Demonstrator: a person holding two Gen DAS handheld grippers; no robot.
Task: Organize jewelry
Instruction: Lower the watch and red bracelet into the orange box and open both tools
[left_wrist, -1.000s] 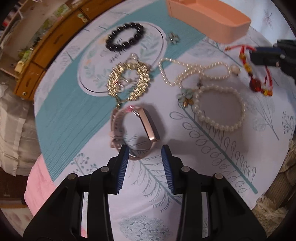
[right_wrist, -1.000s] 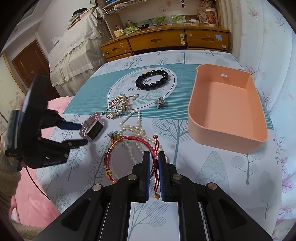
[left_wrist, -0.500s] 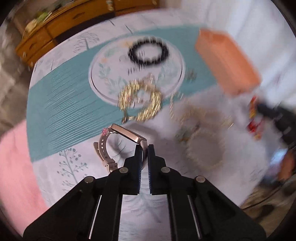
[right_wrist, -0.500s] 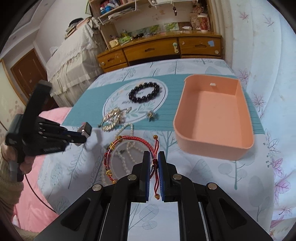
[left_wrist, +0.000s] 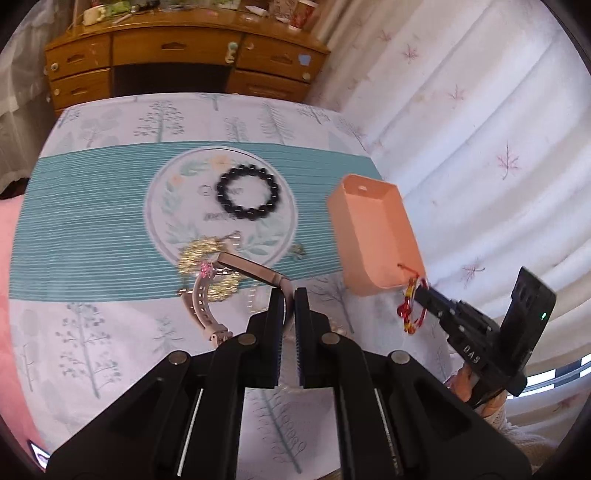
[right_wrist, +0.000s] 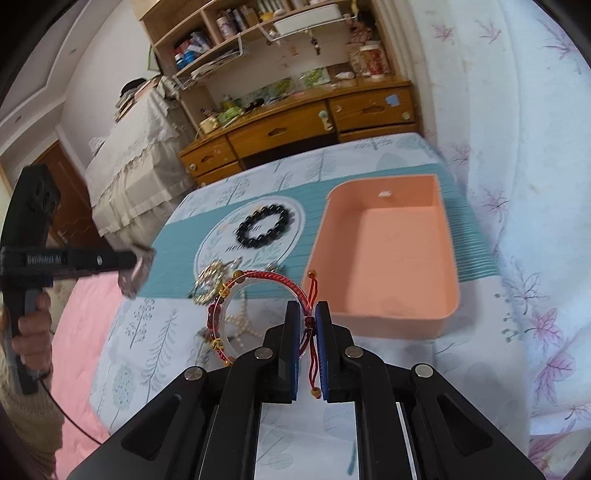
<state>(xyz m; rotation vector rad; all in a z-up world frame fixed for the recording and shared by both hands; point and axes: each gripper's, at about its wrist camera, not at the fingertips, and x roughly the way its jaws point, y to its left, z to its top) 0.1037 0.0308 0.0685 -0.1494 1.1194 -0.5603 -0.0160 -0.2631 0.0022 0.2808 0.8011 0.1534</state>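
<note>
Jewelry lies spread over a counter (left_wrist: 110, 332) under a tree-printed cloth, ahead of both tools. The peach tray (right_wrist: 391, 254) sits just beyond the right tool (right_wrist: 307, 317), slightly to its right, on the cloth's teal band. The left tool (left_wrist: 289, 295) is closed on the pink-gold watch (left_wrist: 236, 273), lifted off the counter; the watch strap curls down to the tool's left. The right tool pinches the cord of the red beaded bracelet (right_wrist: 258, 280), whose loop hangs out to the tool's left, raised just short of the tray's near wall. A black bead bracelet (left_wrist: 248, 197) rests on the round leaf print well ahead of the left tool. A gold chain (left_wrist: 205, 258) lies behind the watch, blurred. Pearls (right_wrist: 240, 321) show through the red loop.
</note>
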